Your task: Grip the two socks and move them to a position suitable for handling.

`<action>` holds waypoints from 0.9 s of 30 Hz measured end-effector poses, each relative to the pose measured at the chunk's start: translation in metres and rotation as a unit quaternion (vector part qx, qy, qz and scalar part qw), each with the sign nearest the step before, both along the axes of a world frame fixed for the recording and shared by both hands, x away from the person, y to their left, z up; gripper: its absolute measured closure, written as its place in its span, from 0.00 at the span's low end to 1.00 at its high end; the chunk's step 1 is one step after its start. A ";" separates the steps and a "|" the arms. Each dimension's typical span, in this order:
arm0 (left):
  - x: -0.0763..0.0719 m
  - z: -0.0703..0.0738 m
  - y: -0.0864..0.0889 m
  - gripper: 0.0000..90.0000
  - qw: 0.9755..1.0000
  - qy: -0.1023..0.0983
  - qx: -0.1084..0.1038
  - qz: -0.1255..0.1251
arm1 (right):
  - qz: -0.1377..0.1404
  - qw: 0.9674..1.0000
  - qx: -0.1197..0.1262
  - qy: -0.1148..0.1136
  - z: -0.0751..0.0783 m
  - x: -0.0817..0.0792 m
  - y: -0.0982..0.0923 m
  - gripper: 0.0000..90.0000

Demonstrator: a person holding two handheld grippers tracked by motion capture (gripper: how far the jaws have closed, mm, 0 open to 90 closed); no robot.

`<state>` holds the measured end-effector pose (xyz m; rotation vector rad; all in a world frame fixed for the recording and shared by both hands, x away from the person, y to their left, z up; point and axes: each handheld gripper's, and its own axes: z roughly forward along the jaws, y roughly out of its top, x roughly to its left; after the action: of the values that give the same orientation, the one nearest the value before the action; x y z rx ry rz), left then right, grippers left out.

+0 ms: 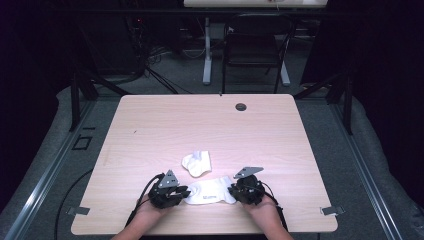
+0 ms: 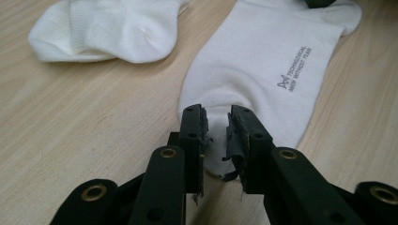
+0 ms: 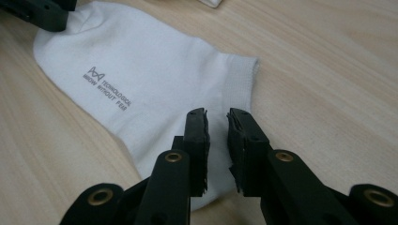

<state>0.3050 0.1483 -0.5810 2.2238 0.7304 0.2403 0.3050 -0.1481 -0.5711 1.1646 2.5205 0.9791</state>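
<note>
A flat white sock (image 1: pixel 210 192) is laid crosswise near the desk's (image 1: pixel 150 130) front edge — its long axis runs between the left tongs (image 1: pixel 183 193) and right tongs (image 1: pixel 233 191). Each pair is held slightly parted over an end — nothing is clamped. A second, crumpled sock (image 1: pixel 196 163) is seen just behind.

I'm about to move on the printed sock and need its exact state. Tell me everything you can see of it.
The printed sock is a white knit ankle sock with small grey lettering and a logo on its side, lying flat on the wooden table near the person's edge. Its ribbed cuff end faces the right claw, whose jaws straddle that end, slightly apart. The left claw straddles the opposite end the same way. A second, crumpled white sock lies just beyond it, apart.
</note>
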 end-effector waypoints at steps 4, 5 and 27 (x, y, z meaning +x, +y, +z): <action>-0.002 0.000 0.002 0.83 1.000 -0.001 0.003 0.002 | 0.009 1.000 0.000 0.011 0.001 -0.004 0.000 0.86; -0.003 0.001 0.003 0.83 1.000 -0.001 0.005 0.003 | 0.012 1.000 0.000 0.013 0.001 -0.005 0.000 0.86; -0.006 0.003 0.007 0.66 1.000 0.020 -0.004 0.006 | 0.050 0.999 -0.001 -0.003 0.000 -0.012 0.005 0.72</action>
<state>0.2991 0.1554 -0.5783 2.2240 0.7646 0.1983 0.2931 -0.1430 -0.5709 1.0431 2.5970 1.0012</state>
